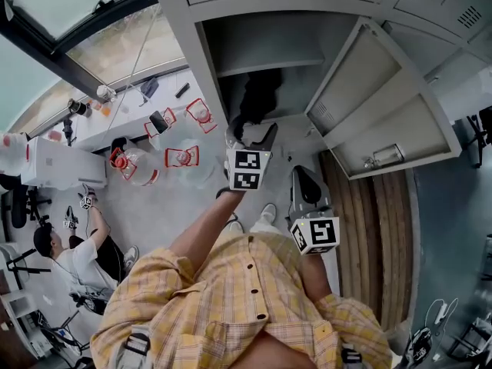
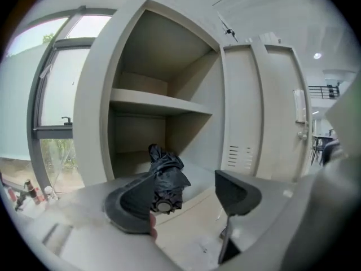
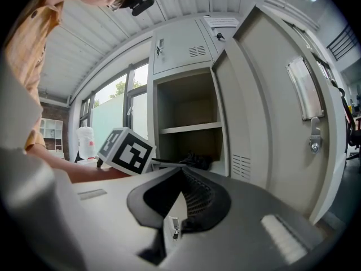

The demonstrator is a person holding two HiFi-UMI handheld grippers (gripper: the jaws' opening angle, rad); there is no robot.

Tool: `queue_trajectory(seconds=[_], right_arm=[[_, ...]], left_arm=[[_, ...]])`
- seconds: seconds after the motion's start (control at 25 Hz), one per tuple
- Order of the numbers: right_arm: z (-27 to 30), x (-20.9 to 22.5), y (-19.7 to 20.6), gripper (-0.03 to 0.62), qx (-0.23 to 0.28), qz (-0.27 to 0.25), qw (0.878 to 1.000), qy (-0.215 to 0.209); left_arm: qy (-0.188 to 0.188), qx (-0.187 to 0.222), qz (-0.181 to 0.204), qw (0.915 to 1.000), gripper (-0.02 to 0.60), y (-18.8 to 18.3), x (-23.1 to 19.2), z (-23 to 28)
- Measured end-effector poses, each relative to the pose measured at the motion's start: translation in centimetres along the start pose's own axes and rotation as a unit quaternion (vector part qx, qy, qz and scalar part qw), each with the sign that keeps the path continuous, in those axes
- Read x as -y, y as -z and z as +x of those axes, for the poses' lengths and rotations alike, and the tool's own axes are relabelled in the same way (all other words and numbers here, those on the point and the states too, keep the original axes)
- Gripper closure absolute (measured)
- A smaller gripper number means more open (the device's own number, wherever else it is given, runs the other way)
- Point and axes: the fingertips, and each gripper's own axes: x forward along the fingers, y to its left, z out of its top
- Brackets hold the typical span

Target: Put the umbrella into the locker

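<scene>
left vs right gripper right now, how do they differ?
The left gripper has its jaws wide apart; the right gripper has them together. The left gripper sits at the mouth of the locker, facing the umbrella lying inside; the right gripper hangs farther back. Shared: neither holds anything.

The locker (image 2: pixel 194 126) looks matt painted metal, the umbrella (image 2: pixel 167 176) crinkled cloth.
</scene>
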Motion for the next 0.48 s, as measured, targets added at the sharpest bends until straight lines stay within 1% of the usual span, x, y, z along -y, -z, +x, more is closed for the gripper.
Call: queue_trajectory(seconds=[0.04, 0.12, 0.2, 0.4, 0.48], right_arm=[[-0.1, -0.2, 0.0, 0.595, 0.0, 0.0, 1.0, 0.0], [-0.4, -0.5, 0.0, 0.595, 0.0, -0.005, 1.0, -0.002], [-0.6, -0.8, 0.1, 0.595, 0.001, -0.01, 1.0, -0.003], [-0.9, -1.4, 0.0, 0.595, 0.001, -0.015, 1.0, -0.003], [-1.1, -1.6, -0.1, 0.595, 0.001, -0.018, 1.0, -0.001]], left_arm=[[0.003, 0.002, 0.0, 1.0, 0.236, 0.0, 0.2, -0.7], [0.007, 0.006, 0.001, 1.0, 0.292, 0.0, 0.4, -2.2], [0.011, 0.008, 0.002, 0.9999, 0.322, 0.0, 0.6, -3.6], [0.019, 0.018, -0.008, 0.9996, 0.421, 0.1, 1.2, -6.6], [0.02, 0.025, -0.008, 0.9995, 0.507, 0.0, 1.2, -7.7]])
